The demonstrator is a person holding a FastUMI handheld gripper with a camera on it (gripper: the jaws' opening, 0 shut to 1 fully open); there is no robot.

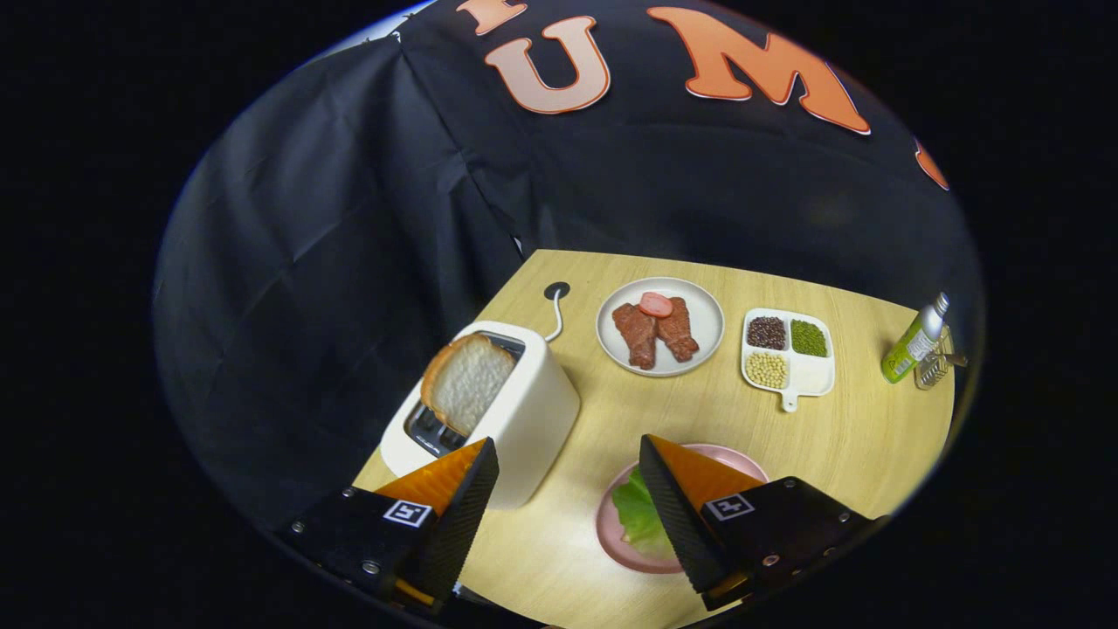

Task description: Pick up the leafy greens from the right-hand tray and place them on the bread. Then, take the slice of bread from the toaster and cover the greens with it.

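A slice of bread (467,380) stands tilted in the slot of a white toaster (533,411), just ahead of my left finger. Leafy greens (636,515) lie on a pink plate (611,533), partly hidden behind my right finger. I cannot tell whether anything lies under the greens. My gripper (568,441) hangs above the wooden table (856,437), open, with nothing between its fingers. The gap between the fingers sits over bare table, between the toaster and the pink plate.
Beyond the fingers stand a white plate (707,341) with meat pieces and a pink slice, and a divided white tray (812,376) of beans. A green bottle (913,342) and a small glass object stand at the far right. The toaster's cable runs to a hole (556,290).
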